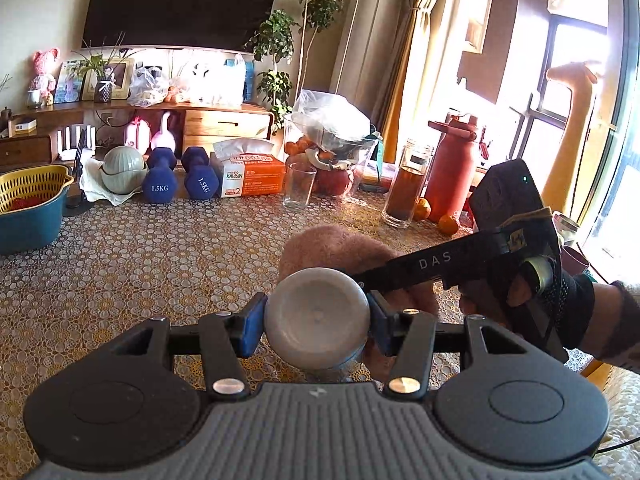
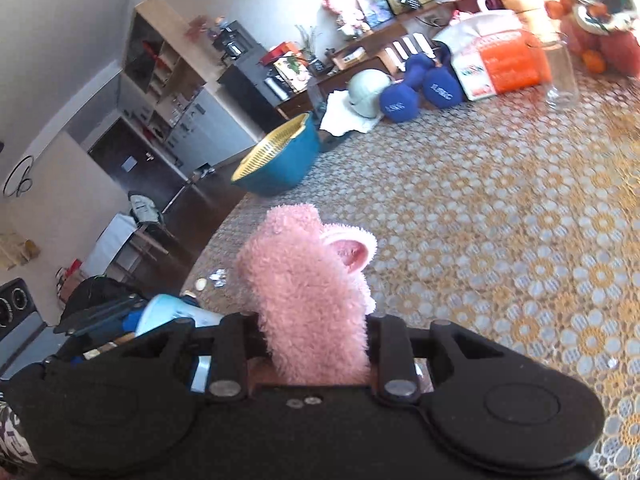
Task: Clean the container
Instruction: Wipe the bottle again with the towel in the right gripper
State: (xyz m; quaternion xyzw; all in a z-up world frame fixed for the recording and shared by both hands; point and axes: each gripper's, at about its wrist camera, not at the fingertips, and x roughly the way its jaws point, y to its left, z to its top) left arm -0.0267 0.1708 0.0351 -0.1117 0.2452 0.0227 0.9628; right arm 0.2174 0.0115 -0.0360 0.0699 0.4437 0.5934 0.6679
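**Fluffy cloth, dull grey container**

The pink cloth [image 2: 308, 300] looks thick and fuzzy. The grey container [image 1: 316, 316] has a smooth, matt surface, plastic or metal I cannot tell. The tablecloth [image 1: 140, 260] looks lacy under a slight sheen. The dumbbells [image 1: 178, 176] are matt blue, the drinking glass [image 1: 298, 186] clear.

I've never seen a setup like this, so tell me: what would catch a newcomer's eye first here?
Probably the grey container clamped between the blue pads of the left tongs, low in the middle of the left view. Next, the fluffy pink cloth sticking up from the right tongs, above the patterned tablecloth. Farther back on the table stand two blue dumbbells and an orange tissue box.
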